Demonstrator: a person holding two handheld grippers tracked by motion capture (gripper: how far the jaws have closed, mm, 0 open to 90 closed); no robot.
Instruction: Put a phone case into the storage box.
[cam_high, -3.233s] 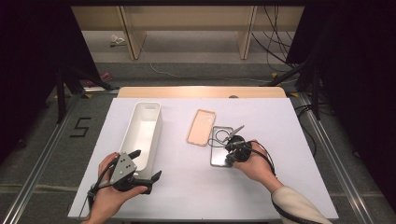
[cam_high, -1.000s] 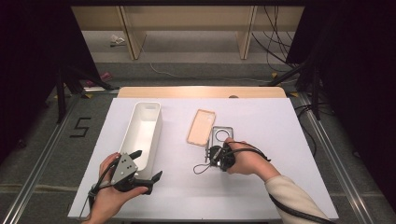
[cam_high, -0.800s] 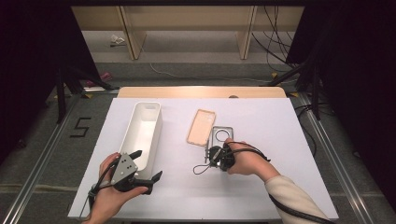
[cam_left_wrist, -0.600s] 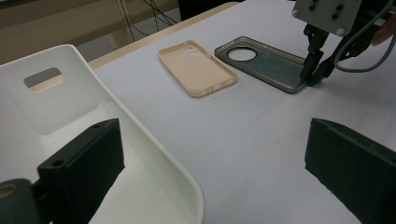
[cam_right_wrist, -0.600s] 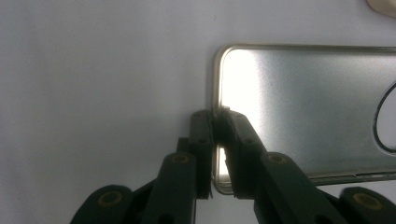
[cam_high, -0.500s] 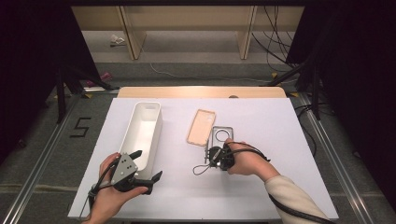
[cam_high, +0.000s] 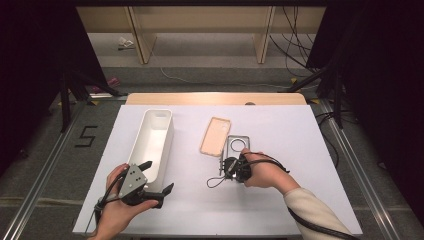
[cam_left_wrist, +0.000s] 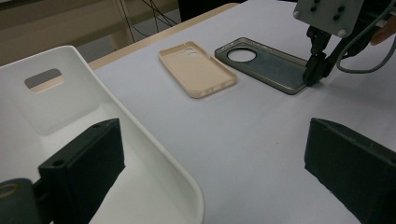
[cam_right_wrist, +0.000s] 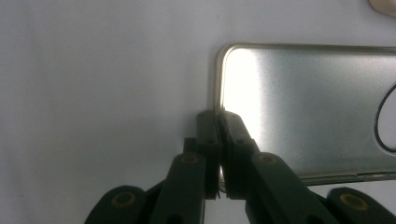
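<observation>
On the white counter (cam_high: 300, 150) lies a grey phone case (cam_high: 237, 146), flat and open side up, just beside a beige phone case (cam_high: 216, 136) that lies to its left in the high view. The right gripper (cam_high: 223, 167) points down at the near short end of the grey phone case, and its jaws have just been closing; in the right gripper view (cam_right_wrist: 217, 122) they are pressed together on the case's thin rim near a corner, one jaw outside the edge and one inside. The left gripper view shows the same pinch from the side, with the right gripper (cam_left_wrist: 313, 77) standing on the case's end. The left gripper (cam_high: 157, 177) rests in the person's hand near the front edge of the counter, its jaws wide apart with nothing between them, just beside the near end of a long white bin (cam_high: 155, 135). The bin stands well to the left of both cases.
</observation>
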